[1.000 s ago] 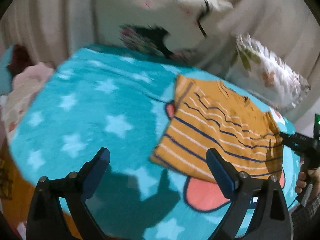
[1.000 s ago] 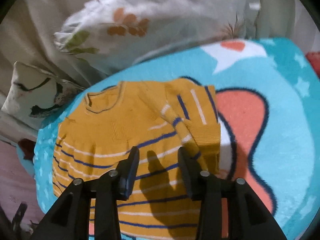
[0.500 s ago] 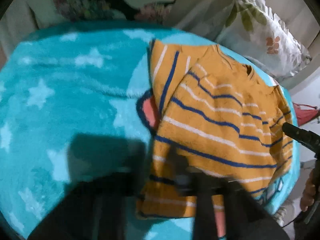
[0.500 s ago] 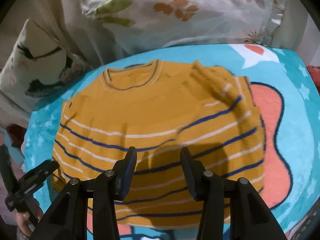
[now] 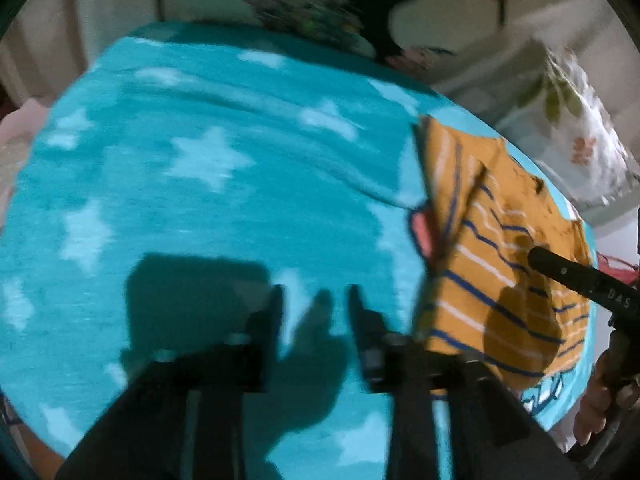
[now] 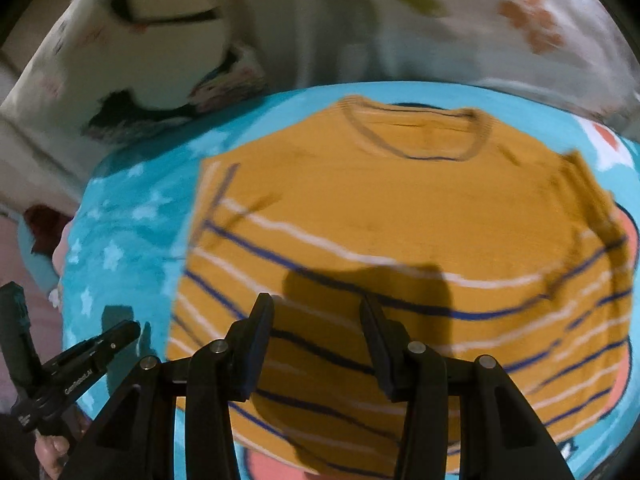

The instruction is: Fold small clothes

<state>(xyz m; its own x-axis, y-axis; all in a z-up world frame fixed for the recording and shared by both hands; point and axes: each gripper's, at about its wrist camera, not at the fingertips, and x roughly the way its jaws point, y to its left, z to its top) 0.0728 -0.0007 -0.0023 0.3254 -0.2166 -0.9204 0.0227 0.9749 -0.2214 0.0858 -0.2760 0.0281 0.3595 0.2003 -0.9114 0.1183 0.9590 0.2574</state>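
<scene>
Both tongs hang over a bed. Left tongs point(image 5: 316, 300) are opening with nothing between the jaws, only bare turquoise star blanket point(image 5: 192, 200) beneath them. Right tongs point(image 6: 316, 320) stand parted and empty above the lower half of the orange striped sweater point(image 6: 400, 216), not touching it.

That sweater lies flat on the blanket, neckline toward the pillows point(image 6: 400, 20), both sleeves folded in under its sides. Its hem reaches close to the near edge of the blanket. Wide open blanket spreads on the sweater's left side, where the left tongs hover just beside the garment's folded edge; on the far side the pillows close off the room.

Half a second earlier the left tongs were closed over the sweater's left hem corner; now they are off it. Meanwhile the right tongs have shifted toward the sweater's middle.
</scene>
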